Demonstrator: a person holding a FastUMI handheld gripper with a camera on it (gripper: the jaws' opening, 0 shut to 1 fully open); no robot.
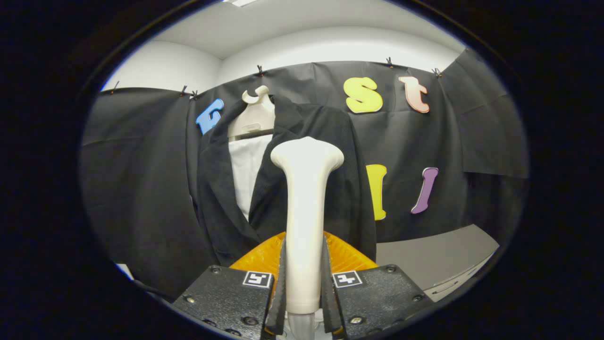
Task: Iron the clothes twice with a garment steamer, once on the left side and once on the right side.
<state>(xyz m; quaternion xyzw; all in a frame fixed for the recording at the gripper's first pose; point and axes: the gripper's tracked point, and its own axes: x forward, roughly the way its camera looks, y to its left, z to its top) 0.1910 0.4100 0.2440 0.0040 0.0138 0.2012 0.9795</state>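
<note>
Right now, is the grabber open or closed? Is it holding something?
Gripper: closed, both fingers pressing on the white handle of the garment steamer, holding it upright in front of the dark jacket.

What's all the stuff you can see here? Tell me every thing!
steamer: one, cream white, standing up between the fingers, its wide head in front of the jacket
jacket: one, black, hanging open on the hanger beyond the steamer
shirt: one, white, inside the open jacket
hanger: one, white, at the top of the jacket
orange part: one, ribbed, just behind the fingers at the steamer's foot
shelf: one, grey, to the jacket's right
gripper: one, both fingers pressed on the steamer's handle
</note>
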